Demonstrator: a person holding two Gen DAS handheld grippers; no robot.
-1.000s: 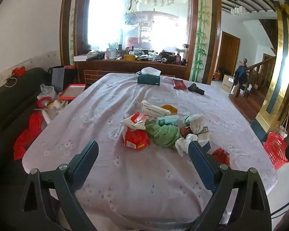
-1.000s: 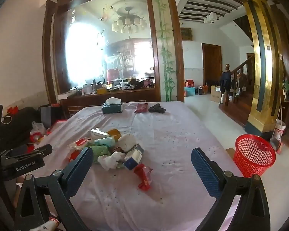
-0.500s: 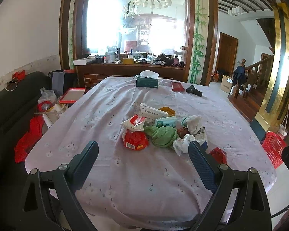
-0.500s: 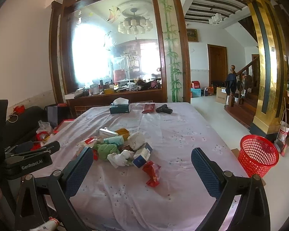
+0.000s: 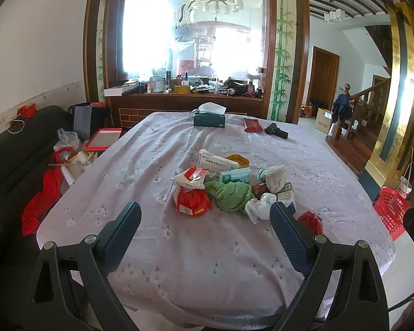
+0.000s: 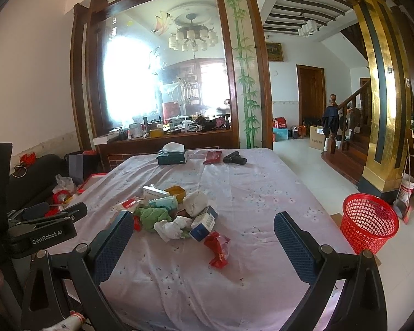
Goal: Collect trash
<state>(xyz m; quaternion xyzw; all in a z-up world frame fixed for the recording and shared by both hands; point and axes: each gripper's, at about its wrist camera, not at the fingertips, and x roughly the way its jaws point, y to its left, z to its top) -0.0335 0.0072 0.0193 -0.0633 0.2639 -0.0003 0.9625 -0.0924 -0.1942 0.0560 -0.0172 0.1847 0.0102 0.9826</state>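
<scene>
A pile of trash lies mid-table on the lilac cloth (image 5: 207, 248): a red snack packet (image 5: 191, 202), a green rag (image 5: 231, 197), crumpled white tissue (image 5: 258, 207), small cartons (image 5: 216, 162) and a red wrapper (image 5: 309, 219). The pile also shows in the right wrist view, with the tissue (image 6: 171, 227), a blue-white box (image 6: 204, 222) and the red wrapper (image 6: 218, 248). A red mesh basket (image 6: 368, 229) stands on the floor to the table's right. My left gripper (image 5: 205, 227) is open and empty, short of the pile. My right gripper (image 6: 204, 235) is open and empty above the near table edge.
A tissue box (image 5: 209, 118), a dark red pouch (image 5: 252, 125) and a black object (image 5: 276, 131) lie at the table's far end. A black sofa with red cloth and clutter (image 5: 41, 193) runs along the left. The left gripper's body (image 6: 41, 229) shows at left in the right wrist view.
Both grippers have drawn back and risen a little, so the pile sits slightly farther off. Both stay open. Nothing on the table has moved.
</scene>
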